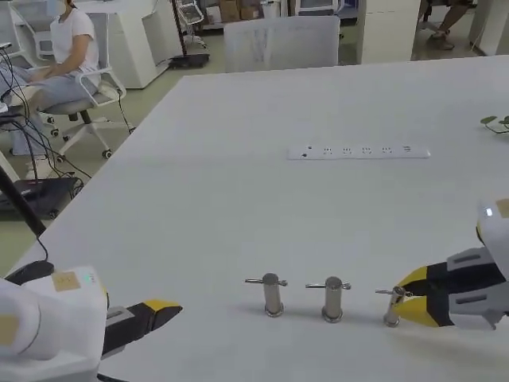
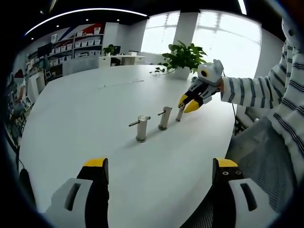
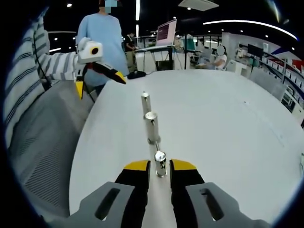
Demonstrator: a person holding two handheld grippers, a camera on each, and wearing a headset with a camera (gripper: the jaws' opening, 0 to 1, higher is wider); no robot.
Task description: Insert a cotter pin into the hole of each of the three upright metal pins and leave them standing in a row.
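Three upright metal pins stand in a row near the front of the white table (image 1: 238, 199). Each has a thin cotter pin through its top: the left pin (image 1: 273, 296), the middle pin (image 1: 332, 299) and the right pin (image 1: 392, 307). My right gripper (image 1: 406, 301) comes in from the right, its yellow-tipped jaws closed narrowly around the right pin (image 3: 160, 164). Beyond it the middle pin (image 3: 152, 126) and the far pin (image 3: 146, 102) line up. My left gripper (image 1: 159, 310) hovers at the front left, open and holding nothing (image 2: 160, 164), well apart from the row (image 2: 141, 128).
A white power strip (image 1: 358, 151) lies across the table's middle. A potted plant (image 2: 183, 57) stands at one end of the table. A chair (image 1: 278, 40) sits at the far edge, and a seated person (image 1: 64, 48) is off to the left.
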